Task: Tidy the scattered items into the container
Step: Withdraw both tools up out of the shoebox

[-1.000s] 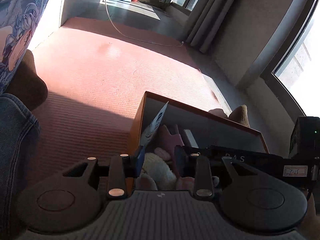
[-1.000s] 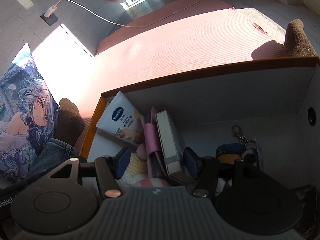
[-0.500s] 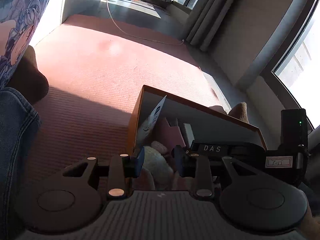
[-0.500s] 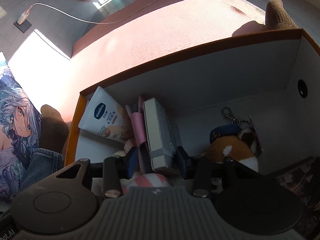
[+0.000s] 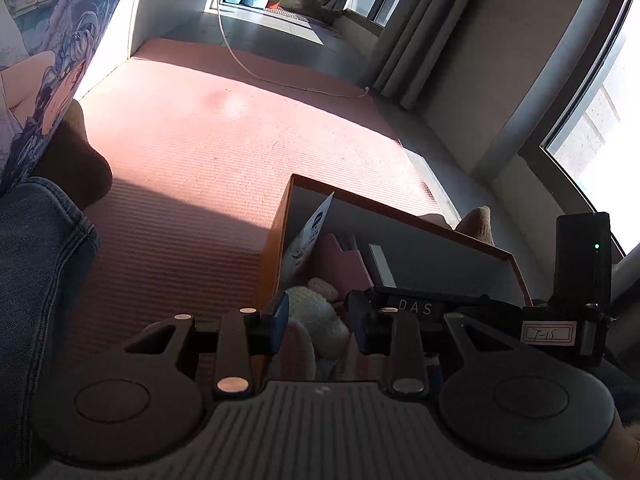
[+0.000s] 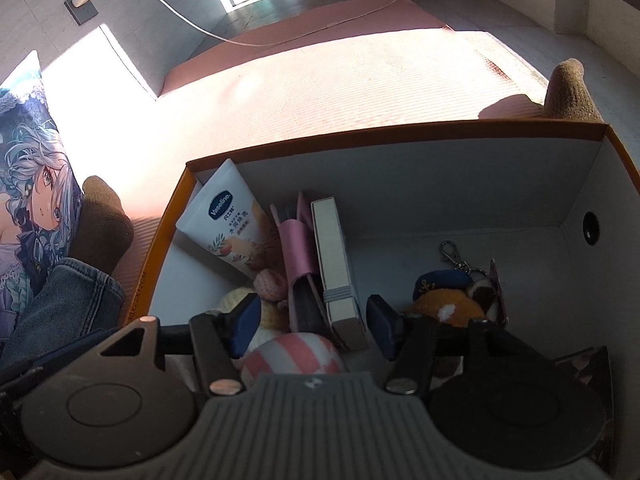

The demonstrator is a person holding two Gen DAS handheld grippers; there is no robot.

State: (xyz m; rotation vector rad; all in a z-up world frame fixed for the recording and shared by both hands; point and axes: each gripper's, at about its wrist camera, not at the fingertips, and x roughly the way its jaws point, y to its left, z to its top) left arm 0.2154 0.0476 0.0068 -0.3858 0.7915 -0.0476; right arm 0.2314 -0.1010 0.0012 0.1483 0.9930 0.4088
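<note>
An orange-rimmed cardboard box (image 6: 384, 136) stands on a pink mat. It holds a white Vaseline tube (image 6: 230, 220), a pink case (image 6: 298, 248), a grey book with a band (image 6: 334, 264), a cream knitted toy (image 6: 236, 300), a pink-striped ball (image 6: 294, 354) and a plush keychain (image 6: 448, 300). My right gripper (image 6: 312, 324) is open and empty above the box contents. My left gripper (image 5: 320, 320) is open and empty over the box's near left corner (image 5: 280, 216), with the knitted toy (image 5: 316, 312) showing between its fingers.
The pink mat (image 5: 240, 140) stretches ahead. A white cable (image 6: 240, 36) crosses its far end. A printed pillow (image 6: 28, 172), a jeans-clad leg (image 5: 36, 264) and socked feet (image 6: 104, 228) lie left; another socked foot (image 6: 570, 92) is behind the box.
Both grippers pulled back and rose slightly from the box. The right gripper's jaws opened wider than half a second ago. Nothing was picked up.
</note>
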